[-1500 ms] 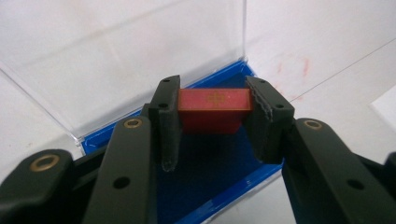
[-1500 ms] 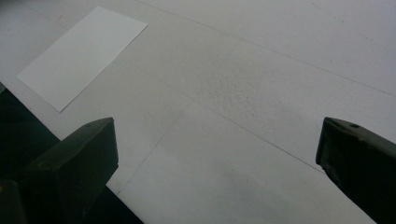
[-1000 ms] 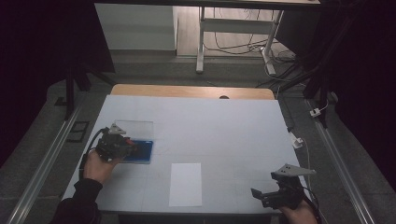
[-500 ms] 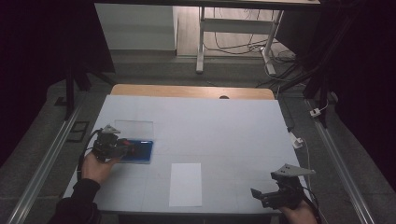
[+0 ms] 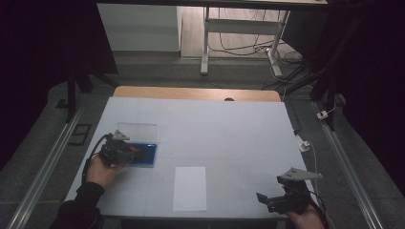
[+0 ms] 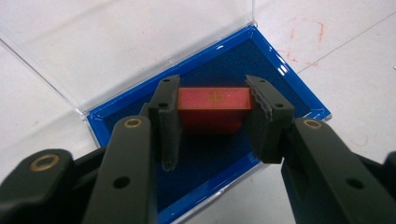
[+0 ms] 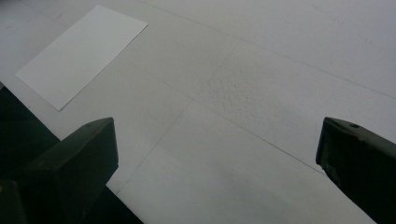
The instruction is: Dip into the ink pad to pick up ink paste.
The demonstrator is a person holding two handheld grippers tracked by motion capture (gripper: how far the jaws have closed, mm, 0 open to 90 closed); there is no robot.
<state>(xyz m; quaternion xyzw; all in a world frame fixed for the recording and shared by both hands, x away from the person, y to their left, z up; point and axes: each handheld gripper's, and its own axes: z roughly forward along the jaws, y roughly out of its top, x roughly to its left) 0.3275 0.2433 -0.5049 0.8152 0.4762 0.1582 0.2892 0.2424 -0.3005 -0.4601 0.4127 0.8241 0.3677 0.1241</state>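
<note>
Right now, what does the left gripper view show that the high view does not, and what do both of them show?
The left gripper view alone shows detail: the red block bears a small gold cross, the left gripper has its jaws closed on the block's two ends, and the clear lid lies open behind the blue case.

The high view alone shows the wider scene: the right gripper at the table's near right, and a white sheet of paper lying flat.

Both show the left gripper over the blue case on the white table.
</note>
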